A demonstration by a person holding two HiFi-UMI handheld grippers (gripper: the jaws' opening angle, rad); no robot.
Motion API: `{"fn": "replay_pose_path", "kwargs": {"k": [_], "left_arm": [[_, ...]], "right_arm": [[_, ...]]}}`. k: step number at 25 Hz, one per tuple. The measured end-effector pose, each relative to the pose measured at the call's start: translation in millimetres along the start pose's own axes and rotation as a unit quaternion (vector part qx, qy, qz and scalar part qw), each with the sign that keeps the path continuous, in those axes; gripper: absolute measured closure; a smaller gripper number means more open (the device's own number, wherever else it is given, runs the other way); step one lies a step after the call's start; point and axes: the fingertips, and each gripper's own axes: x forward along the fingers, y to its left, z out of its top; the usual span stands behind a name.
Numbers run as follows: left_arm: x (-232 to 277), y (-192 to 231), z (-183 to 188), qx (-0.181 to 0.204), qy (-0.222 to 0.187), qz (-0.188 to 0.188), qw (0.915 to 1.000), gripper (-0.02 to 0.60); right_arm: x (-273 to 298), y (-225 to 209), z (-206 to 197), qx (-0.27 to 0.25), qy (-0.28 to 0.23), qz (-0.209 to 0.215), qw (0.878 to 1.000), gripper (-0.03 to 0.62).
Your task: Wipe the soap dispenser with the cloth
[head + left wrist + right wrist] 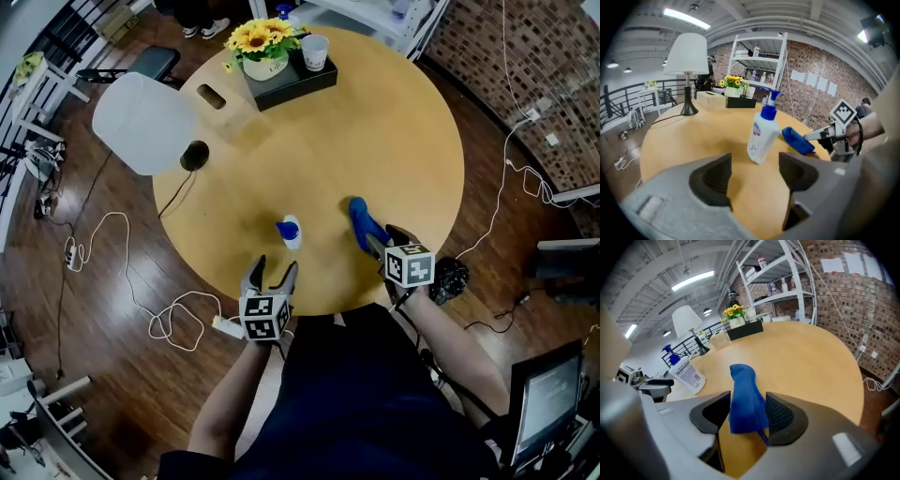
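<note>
Two sets of fingers, both spread: my left fingers (712, 176) stand wide and empty over the bench's (375, 131) near edge, the dispenser (289, 231) standing just beyond them, while my right fingers (785, 416) gape loosely around the blue cloth (746, 401), right of the dispenser.

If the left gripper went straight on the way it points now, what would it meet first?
Probably the soap dispenser, upright on the table straight ahead of the left gripper's open jaws; depth is unclear.
</note>
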Motion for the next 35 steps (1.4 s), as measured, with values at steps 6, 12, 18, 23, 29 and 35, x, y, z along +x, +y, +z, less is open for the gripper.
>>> {"fn": "replay_pose_path", "kwargs": {"k": [6, 12, 18, 23, 29, 35], "left_arm": [[-49, 32, -43, -0.014, -0.007, 0.036, 0.9992, 0.301], [-116, -13, -43, -0.062, -0.074, 0.064, 0.9933, 0.35], [-183, -119, -80, -0.079, -0.116, 0.064, 0.9879, 0.361], [-239, -218, -147, -0.083, -0.098, 0.055, 0.9902, 0.379], [-271, -253, -158, -0.036, -0.123, 0.043, 0.9909, 0.388], [-278, -269, -174, -0.029, -0.116, -0.001, 0.9929, 0.399]], "right_arm": [[-101, -11, -43, 0.083, -0.056, 0.009, 0.995, 0.569], [-175, 5, -60, 0.085, -0.124, 0.055, 0.987, 0.572], [-254, 37, -92, 0.071, -0.176, 0.144, 0.971, 0.572], [-327, 41, -146, 0.048, -0.184, 0.17, 0.967, 0.572], [-374, 55, -160, -0.017, -0.22, 0.167, 0.961, 0.572], [-375, 82, -180, -0.017, -0.217, 0.171, 0.961, 0.572]]}}
